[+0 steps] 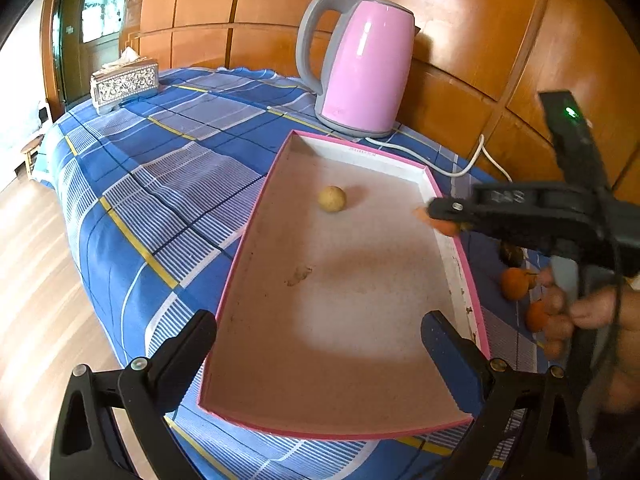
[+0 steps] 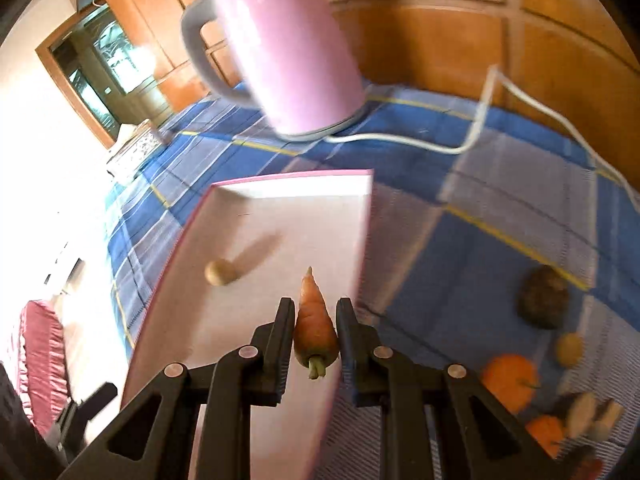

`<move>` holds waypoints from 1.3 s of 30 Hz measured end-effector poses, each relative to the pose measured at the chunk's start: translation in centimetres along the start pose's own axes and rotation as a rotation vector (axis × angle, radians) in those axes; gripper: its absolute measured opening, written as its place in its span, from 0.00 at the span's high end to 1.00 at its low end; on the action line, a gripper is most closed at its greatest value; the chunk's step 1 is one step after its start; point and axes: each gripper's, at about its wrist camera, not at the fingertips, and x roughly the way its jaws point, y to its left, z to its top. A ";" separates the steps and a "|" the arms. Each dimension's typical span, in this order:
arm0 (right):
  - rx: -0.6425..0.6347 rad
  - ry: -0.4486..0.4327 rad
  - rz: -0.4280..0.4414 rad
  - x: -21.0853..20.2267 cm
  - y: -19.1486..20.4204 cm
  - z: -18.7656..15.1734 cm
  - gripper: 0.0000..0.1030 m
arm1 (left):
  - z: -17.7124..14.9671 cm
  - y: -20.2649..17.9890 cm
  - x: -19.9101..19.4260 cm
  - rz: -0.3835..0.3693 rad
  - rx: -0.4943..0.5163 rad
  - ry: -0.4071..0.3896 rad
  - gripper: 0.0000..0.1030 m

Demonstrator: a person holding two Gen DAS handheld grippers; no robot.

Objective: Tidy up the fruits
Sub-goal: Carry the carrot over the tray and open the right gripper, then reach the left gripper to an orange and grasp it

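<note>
A: What did the right gripper (image 2: 316,334) have?

B: A small carrot (image 2: 316,328). The jaws were clamped on its thick end, stub toward the camera and tip pointing forward. From the left wrist view the right gripper (image 1: 440,216) hung over the right edge of the pink-rimmed tray (image 1: 256,216), with a bit of orange showing at its tip.

A: And the left gripper (image 1: 320,340)?

B: Its jaws were spread wide with nothing between them, one on each side of the tray's near end, above it.

A: Anything in the tray?

B: One small round yellowish fruit (image 1: 332,199), lying alone on the tray floor toward the far end. It also showed in the right wrist view (image 2: 220,272), left of the carrot.

A: The other fruits?

B: On the blue checked cloth covering the table (image 1: 152,184), right of the tray: two orange fruits (image 2: 510,376), a dark brown round one (image 2: 543,296), a small pale one (image 2: 569,349), and some blurred pieces I couldn't identify.

A: Anything behind?

B: A pink kettle (image 1: 362,68) just beyond the tray, its white cord (image 2: 404,142) trailing right, and a tissue box (image 1: 124,85) at the far left corner.
</note>
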 end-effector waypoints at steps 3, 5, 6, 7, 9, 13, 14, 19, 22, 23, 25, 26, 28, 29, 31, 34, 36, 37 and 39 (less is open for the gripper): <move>0.003 0.013 0.008 1.6 1.2 0.4 0.80 | 0.1 0.0 -0.1 0.002 0.000 -0.002 0.00; 0.008 0.010 0.010 1.8 1.7 0.4 0.79 | 0.1 0.1 -0.1 0.000 -0.005 -0.002 0.00; 0.013 0.004 0.017 1.8 1.8 0.4 0.79 | 0.1 0.1 -0.1 -0.002 -0.007 -0.001 0.00; 0.010 -0.001 0.016 1.8 1.7 0.6 0.79 | 0.1 0.1 -0.1 -0.003 -0.007 0.000 0.00; -0.007 -0.011 0.005 1.4 1.8 0.5 0.79 | 0.0 0.0 -0.1 -0.004 -0.002 0.001 0.00; -0.020 -0.030 -0.014 0.5 1.8 0.0 0.78 | -0.1 -0.4 -0.1 -0.006 0.012 0.001 0.00; -0.024 -0.035 -0.018 0.1 1.8 -0.1 0.78 | -0.1 -0.5 -0.2 -0.007 0.014 0.000 0.00; -0.030 -0.074 -0.058 -1.8 1.2 -1.7 0.74 | -0.2 -0.8 -0.3 -0.009 0.023 -0.002 0.00; -0.026 -0.095 -0.080 -2.8 0.8 -2.8 0.74 | -0.3 -1.1 -0.5 -0.011 0.034 -0.006 0.00; -0.021 -0.100 -0.088 -3.1 0.6 -3.2 0.74 | -0.3 -1.2 -0.6 -0.011 0.037 -0.008 0.00; -0.015 -0.113 -0.106 -3.7 0.3 -3.9 0.73 | -0.3 -1.4 -0.7 -0.012 0.043 -0.010 0.00; -0.012 -0.119 -0.114 -4.0 0.1 -4.3 0.73 | -0.3 -1.5 -0.7 -0.014 0.046 -0.009 0.00; 0.002 -0.134 -0.136 -4.7 -0.4 -5.1 0.71 | -0.4 -1.8 -0.8 -0.018 0.060 -0.011 0.00; 0.006 -0.144 -0.151 -5.2 -0.6 -5.6 0.71 | -0.5 -2.0 -0.8 -0.019 0.068 -0.010 0.00; 0.019 -0.159 -0.178 -6.0 -1.1 -6.5 0.71 | -0.6 -2.3 -0.9 -0.021 0.079 -0.011 0.00; 0.038 -0.183 -0.230 -7.2 -1.8 -7.8 0.69 | -0.9 -2.9 -0.9 -0.024 0.105 -0.008 0.00; 0.054 -0.194 -0.258 -7.8 -2.3 -8.5 0.67 | -1.1 -3.3 -0.9 -0.024 0.124 -0.010 0.00; 0.063 -0.202 -0.275 -8.2 -2.6 -9.0 0.66 | -1.3 -3.6 -0.9 -0.025 0.137 -0.011 0.00; 0.068 -0.213 -0.310 -8.8 -2.9 -9.9 0.66 | -1.5 -4.0 -1.0 -0.049 0.152 -0.014 0.00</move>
